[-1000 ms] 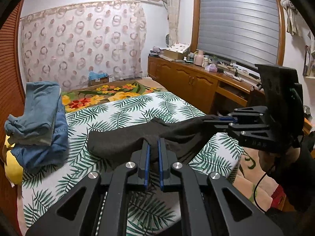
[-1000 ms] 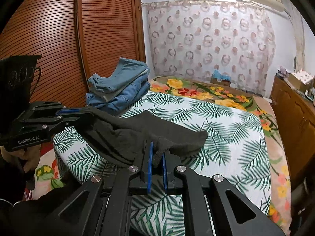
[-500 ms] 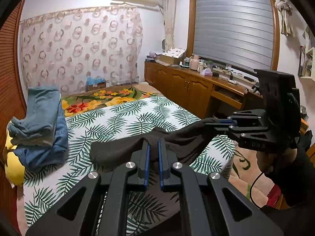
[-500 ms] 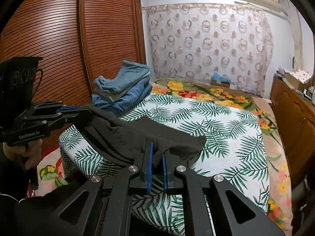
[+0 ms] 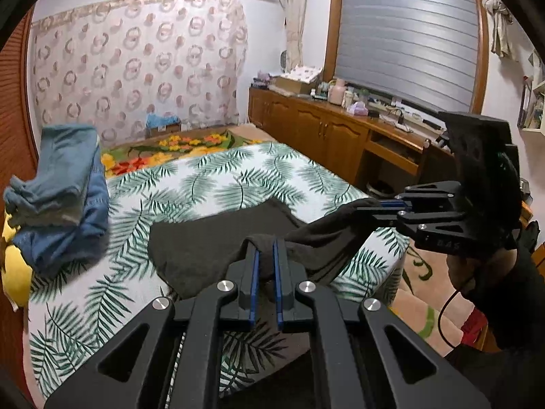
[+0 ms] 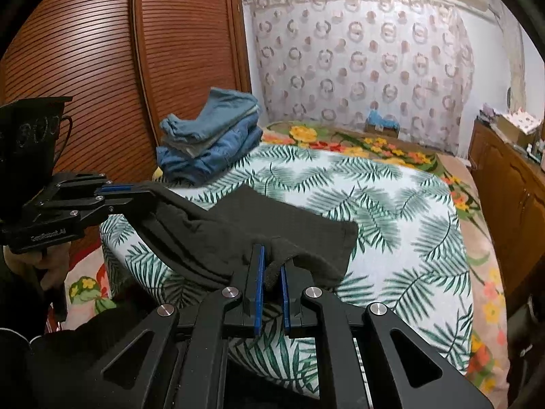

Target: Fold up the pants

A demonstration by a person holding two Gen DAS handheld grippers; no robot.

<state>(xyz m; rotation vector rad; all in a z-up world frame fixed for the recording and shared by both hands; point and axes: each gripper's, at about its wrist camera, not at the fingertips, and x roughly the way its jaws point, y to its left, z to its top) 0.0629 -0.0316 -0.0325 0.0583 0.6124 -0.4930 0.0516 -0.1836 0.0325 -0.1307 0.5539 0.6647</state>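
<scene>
Left gripper (image 5: 265, 250) and right gripper (image 6: 270, 262) both clamped on dark pants (image 5: 211, 238), folded jeans (image 6: 211, 143) stacked far left on leaf-print bed (image 6: 391, 204).

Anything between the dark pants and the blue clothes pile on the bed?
Only bare leaf-print bedspread between the dark pants and the blue clothes pile; the left wrist view shows it best.

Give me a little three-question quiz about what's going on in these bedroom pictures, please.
1. True or false: both grippers are clamped on the dark pants.
2. Where does the blue stack of folded clothes sit? A) on the bed by the wardrobe B) on the wooden counter C) on the floor
3. What pattern is on the bedspread?

Key:
1. True: the left gripper and the right gripper each pinch an edge.
2. A
3. Green palm leaves.
</scene>
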